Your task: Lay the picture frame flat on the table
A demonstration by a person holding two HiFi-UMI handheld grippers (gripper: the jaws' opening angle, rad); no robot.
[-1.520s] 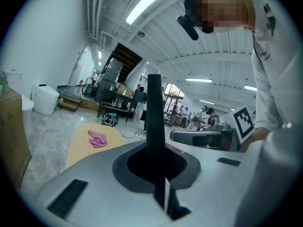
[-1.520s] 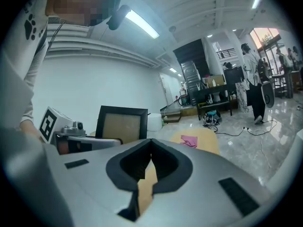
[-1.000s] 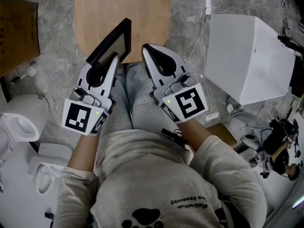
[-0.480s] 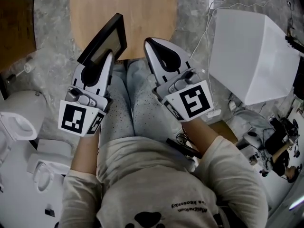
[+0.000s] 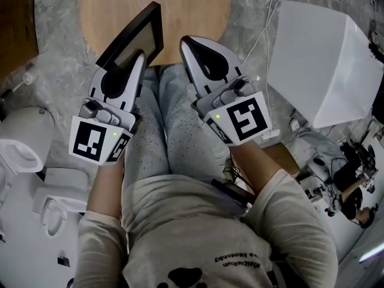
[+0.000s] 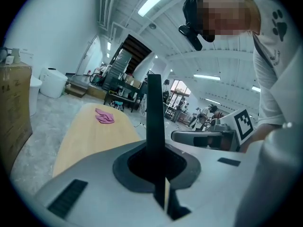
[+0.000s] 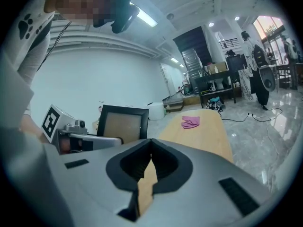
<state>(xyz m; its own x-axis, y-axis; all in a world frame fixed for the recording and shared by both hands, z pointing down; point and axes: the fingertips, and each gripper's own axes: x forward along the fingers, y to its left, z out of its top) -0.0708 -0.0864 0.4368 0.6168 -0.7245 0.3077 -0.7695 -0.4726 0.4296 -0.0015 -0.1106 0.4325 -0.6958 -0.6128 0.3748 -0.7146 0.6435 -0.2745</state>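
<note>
One frame [image 5: 135,41], one desk [image 5: 192,11], one cloth [image 7: 191,122]. The black-rimmed, tan-panelled frame tilts over the desk's near edge, clamped in the left gripper's [image 5: 140,59] jaws; the right gripper's [image 5: 187,44] jaws are closed, empty.

**Your rig and your clothes**

Your left tongs [image 5: 138,57] and right tongs [image 5: 185,40] share one build: smooth pale-grey shells tapering to a rounded nose, each with a black teardrop recess on top. Black padding [image 7: 150,167] lines the mouth, and flat black strips [image 7: 236,190] sit on the shell. The left marker cube [image 5: 96,143] and right marker cube [image 5: 243,119] are printed with black-and-white squares, and a small green light [image 5: 216,117] glows at the cube's edge. You wear a beige long-sleeved top [image 5: 198,221] with a black paw print [image 5: 183,276], and pale speckled trousers [image 5: 174,131].
</note>
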